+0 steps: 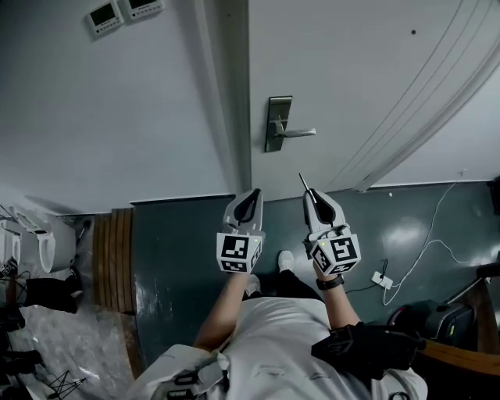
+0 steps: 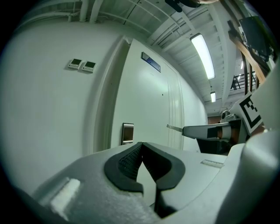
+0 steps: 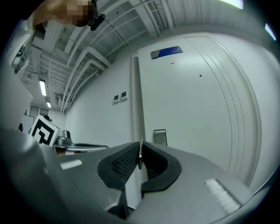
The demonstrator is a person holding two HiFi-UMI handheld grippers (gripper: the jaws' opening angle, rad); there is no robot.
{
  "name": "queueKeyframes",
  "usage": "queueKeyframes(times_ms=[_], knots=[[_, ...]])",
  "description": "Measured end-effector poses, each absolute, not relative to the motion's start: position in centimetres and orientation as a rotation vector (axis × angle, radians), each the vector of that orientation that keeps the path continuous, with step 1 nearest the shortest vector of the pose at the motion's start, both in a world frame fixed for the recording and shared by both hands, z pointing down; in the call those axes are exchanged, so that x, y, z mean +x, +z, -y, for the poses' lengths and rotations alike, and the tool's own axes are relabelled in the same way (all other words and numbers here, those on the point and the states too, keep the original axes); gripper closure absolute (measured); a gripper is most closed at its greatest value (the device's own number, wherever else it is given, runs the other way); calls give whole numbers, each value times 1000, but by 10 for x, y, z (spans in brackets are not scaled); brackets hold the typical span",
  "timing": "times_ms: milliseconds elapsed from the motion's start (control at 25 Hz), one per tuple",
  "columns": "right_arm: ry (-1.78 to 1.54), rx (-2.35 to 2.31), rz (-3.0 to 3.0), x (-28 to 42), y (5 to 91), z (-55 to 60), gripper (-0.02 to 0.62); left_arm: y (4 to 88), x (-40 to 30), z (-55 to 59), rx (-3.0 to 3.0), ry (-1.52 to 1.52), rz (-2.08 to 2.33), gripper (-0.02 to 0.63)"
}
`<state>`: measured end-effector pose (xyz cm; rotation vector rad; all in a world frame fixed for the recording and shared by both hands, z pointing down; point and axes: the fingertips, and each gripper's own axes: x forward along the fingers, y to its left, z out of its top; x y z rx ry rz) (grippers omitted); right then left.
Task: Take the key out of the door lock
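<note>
The door (image 1: 367, 70) has a metal lock plate with a lever handle (image 1: 278, 125) straight ahead of me. No key shows in the plate. My right gripper (image 1: 311, 193) hangs below the handle, well back from the door, shut on a thin metal key (image 1: 303, 182) that juts out past its tips. In the right gripper view the key's blade (image 3: 140, 154) stands edge-on between the pads, with the lock plate (image 3: 160, 136) beyond. My left gripper (image 1: 251, 194) is beside it, shut and empty; its pads (image 2: 131, 159) meet at the tip, and the lock plate (image 2: 127, 133) lies ahead.
Two small control panels (image 1: 123, 12) hang on the wall left of the door frame. A white cable and power strip (image 1: 382, 280) lie on the dark floor at right, near dark equipment (image 1: 437, 316). Wooden slats (image 1: 113, 258) lie at left.
</note>
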<state>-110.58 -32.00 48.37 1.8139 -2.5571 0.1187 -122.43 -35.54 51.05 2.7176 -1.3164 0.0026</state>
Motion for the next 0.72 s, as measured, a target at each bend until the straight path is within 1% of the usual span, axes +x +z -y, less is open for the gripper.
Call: queueKeyframes(times_ms=[200, 400, 480, 600, 720], knots=[[35, 1836, 2534, -1111, 471, 304, 571, 508, -1205, 340, 2752, -7, 1262, 606], [61, 1814, 2585, -1114, 458, 311, 571, 484, -1187, 334, 2803, -12, 1234, 606], [17, 1776, 2604, -1117, 450, 310, 571, 474, -1185, 331, 2821, -29, 1254, 606], [-24, 1753, 2603, -1107, 453, 309, 571, 481, -1178, 329, 2809, -4, 1329, 606], [11, 1769, 2590, -1092, 462, 308, 571, 496, -1164, 323, 2795, 52, 1302, 606]])
